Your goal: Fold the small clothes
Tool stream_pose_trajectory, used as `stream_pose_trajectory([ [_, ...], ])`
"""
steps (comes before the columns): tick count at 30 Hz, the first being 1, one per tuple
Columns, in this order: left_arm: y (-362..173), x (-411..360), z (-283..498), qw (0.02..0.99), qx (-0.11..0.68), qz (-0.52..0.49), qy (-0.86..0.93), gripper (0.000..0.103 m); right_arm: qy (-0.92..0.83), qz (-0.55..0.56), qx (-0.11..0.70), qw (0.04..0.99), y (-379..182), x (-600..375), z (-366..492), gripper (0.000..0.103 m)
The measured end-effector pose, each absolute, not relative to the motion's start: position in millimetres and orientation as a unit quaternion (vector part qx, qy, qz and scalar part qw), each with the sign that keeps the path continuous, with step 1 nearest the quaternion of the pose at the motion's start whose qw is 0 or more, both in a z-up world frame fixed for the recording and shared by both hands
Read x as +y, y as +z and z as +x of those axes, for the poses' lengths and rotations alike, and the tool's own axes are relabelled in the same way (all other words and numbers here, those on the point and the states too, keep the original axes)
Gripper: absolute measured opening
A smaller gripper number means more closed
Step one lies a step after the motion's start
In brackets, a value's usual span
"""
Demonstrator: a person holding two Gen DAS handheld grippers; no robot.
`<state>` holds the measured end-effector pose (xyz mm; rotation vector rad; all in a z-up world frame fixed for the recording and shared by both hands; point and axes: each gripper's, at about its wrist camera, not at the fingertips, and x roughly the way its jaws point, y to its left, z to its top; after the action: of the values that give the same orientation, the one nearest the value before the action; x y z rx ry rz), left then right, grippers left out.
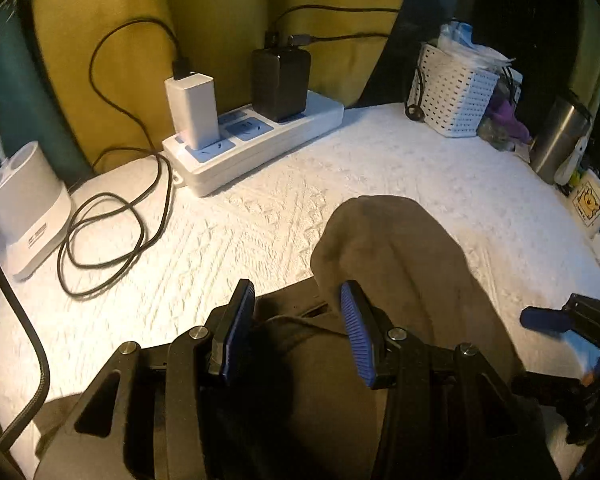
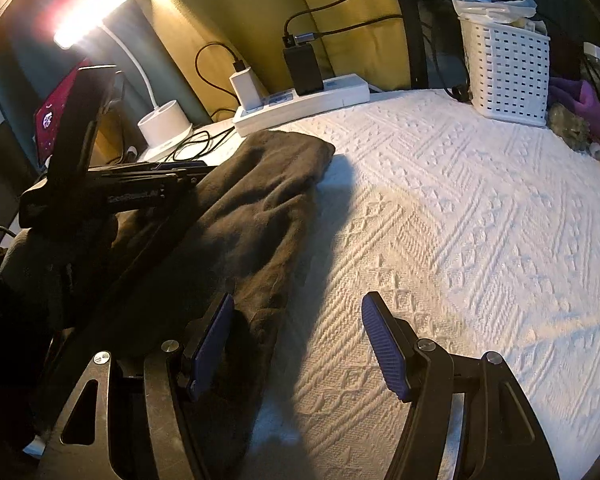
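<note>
Left wrist view: I am seeing my left gripper (image 1: 296,320) hanging over the near end of the dark garment (image 1: 400,264), its pads apart with nothing pinched between them. That garment is lying flat on the white textured cloth (image 1: 260,216) covering the worktop, its far end reaching toward the power strip (image 1: 256,144). I am holding my right gripper (image 2: 300,344) spread wide at the garment's right edge, one pad over the fabric, the other over bare cloth. A white basket (image 2: 508,76) is standing well right of the strip.
</note>
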<state>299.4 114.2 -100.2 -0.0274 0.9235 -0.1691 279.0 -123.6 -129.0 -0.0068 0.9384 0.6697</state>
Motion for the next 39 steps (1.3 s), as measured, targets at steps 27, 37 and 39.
stream_pose_trajectory([
  [27, -37, 86, 220, 0.915, 0.388, 0.005, -0.108, 0.006, 0.304, 0.013, 0.424, 0.853, -117, -131, 273, 0.068],
  [37, -39, 115, 202, 0.915, 0.398, 0.017, -0.055, 0.007, 0.329, 0.002, 0.424, 0.844, -115, -103, 251, 0.068],
  [39, -52, 129, 208, 0.908, 0.416, -0.006, -0.038, 0.007, 0.332, -0.004, 0.426, 0.841, -116, -98, 247, 0.068],
])
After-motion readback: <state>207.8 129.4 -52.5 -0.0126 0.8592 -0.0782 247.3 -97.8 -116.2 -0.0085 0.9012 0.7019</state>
